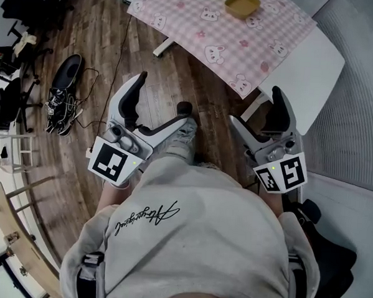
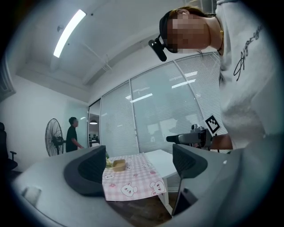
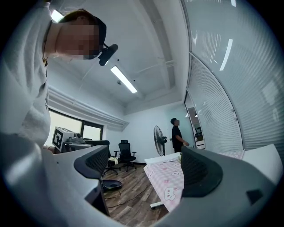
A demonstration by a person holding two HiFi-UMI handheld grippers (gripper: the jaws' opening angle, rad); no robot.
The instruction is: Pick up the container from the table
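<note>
A small tan container stands on the pink checked cloth of the white table, at the top of the head view. Both grippers are held close to the person's body, well short of the table. My left gripper is open and empty; in the left gripper view the container shows far off between its spread jaws. My right gripper is open too, with nothing in it. In the right gripper view only the table's cloth appears between the jaws; the container is not seen there.
The floor is wood. A black round base with a cable lies on it at the left, next to office chairs. A wooden frame stands at the lower left. A person stands by a fan beyond the table. Glass walls with blinds run along the right.
</note>
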